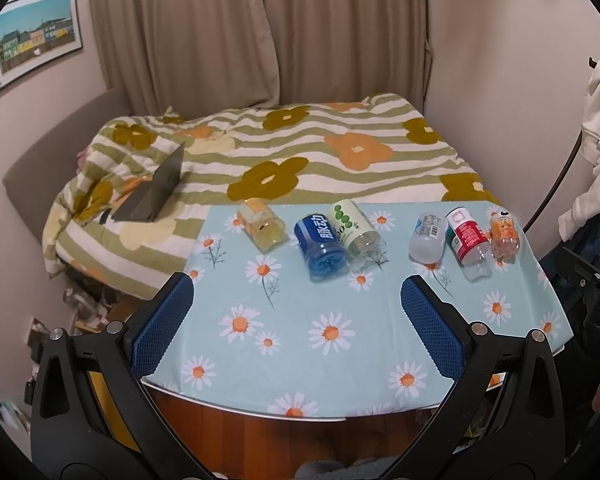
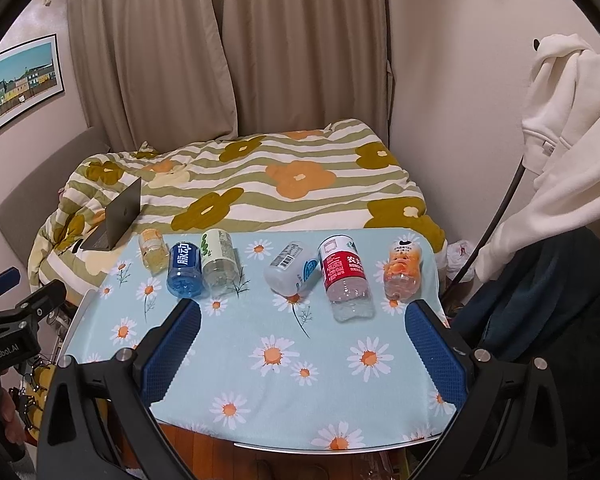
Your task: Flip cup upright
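Bottles (image 2: 342,276) lie toppled across the table (image 2: 328,380); both grippers' jaws gape, holding nothing.

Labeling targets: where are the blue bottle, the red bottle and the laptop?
blue bottle (image 1: 318,236), left wrist view, on its label.
red bottle (image 2: 342,266), right wrist view, on its label.
laptop (image 2: 122,210), right wrist view, on its lid.

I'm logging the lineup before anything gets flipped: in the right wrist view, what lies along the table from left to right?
yellow bottle → blue bottle → green-dotted bottle → white barcode bottle → red-label bottle → orange cartoon bottle. All six lie on their sides.
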`<state>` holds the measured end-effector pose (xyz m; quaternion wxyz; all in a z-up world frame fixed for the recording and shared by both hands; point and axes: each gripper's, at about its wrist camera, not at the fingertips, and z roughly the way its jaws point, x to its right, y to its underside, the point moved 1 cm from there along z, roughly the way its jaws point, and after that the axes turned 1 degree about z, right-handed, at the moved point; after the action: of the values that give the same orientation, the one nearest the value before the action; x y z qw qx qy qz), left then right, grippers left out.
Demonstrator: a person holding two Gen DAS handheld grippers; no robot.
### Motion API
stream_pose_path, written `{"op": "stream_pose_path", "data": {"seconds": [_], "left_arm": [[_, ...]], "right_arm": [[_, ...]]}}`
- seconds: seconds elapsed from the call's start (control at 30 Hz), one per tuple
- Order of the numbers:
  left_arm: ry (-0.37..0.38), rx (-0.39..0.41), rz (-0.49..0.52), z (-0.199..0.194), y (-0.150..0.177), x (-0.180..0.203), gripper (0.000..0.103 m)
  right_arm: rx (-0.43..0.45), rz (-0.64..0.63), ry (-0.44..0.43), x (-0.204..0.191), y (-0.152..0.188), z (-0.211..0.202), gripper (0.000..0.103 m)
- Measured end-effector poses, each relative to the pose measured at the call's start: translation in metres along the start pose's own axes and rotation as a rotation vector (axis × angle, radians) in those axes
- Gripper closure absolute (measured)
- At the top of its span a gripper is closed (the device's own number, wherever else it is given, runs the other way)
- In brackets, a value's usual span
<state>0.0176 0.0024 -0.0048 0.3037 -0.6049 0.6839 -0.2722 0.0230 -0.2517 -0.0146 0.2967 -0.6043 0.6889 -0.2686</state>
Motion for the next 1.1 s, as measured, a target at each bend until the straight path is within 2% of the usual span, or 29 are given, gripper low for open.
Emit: {"op": "stream_pose_path", "data": {"seconds": [1.1], "left_arm": [[0.004, -0.004, -0.005, 0.0043, -0.0013, -0.0018, 0.000]], "right_arm": [[-0.002, 0.000, -0.001, -0.0020, -0.0016, 0.0004, 0.001]]}}
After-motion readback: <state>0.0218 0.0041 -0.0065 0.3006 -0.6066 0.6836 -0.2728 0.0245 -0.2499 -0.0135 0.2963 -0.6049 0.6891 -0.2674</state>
